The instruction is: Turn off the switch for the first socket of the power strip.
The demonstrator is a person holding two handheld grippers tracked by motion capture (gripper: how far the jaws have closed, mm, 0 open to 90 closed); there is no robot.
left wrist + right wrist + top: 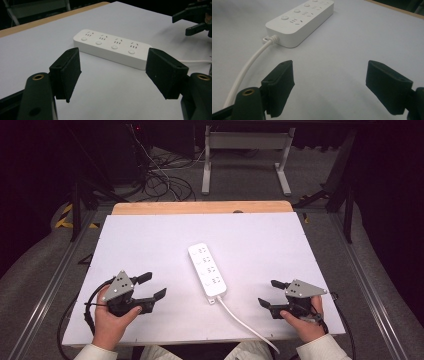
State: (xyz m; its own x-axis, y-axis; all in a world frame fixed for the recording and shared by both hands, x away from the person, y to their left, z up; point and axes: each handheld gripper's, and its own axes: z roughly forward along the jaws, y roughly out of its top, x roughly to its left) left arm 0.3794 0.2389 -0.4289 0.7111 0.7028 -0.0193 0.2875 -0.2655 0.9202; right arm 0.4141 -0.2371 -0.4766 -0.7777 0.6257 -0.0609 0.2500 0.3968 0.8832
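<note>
Both hands sit at the near edge of the table (150, 227), each holding a gripper low over the white top. Left gripper (154, 287) stands released, jaws apart with nothing between them; right gripper (269, 293) is likewise spread and empty.

Between them lies the power strip (207, 270), flat on the table, sockets and buttons facing up. Its long axis runs away from the person, leaning a little to the left at the far end, so both grippers face its long sides rather than its ends. From the left gripper view the strip (112, 47) stretches broadside across the gap of the jaws, a short way ahead and not touched. From the right gripper view the strip (302, 18) lies ahead and to the left, its near end closest, with the cord (249, 65) leaving that end and curving back past the left jaw.

Neither hand is clearly nearer; the two look about evenly placed, each well clear of the strip. In the high view the cord (245, 322) runs from the near end toward the table edge, passing between the hands but closer to the right one. I judge that a reach from the right would have to mind it, while the left has bare tabletop ahead. Nothing else rests on the table; cables and a desk frame stand on the floor beyond.
</note>
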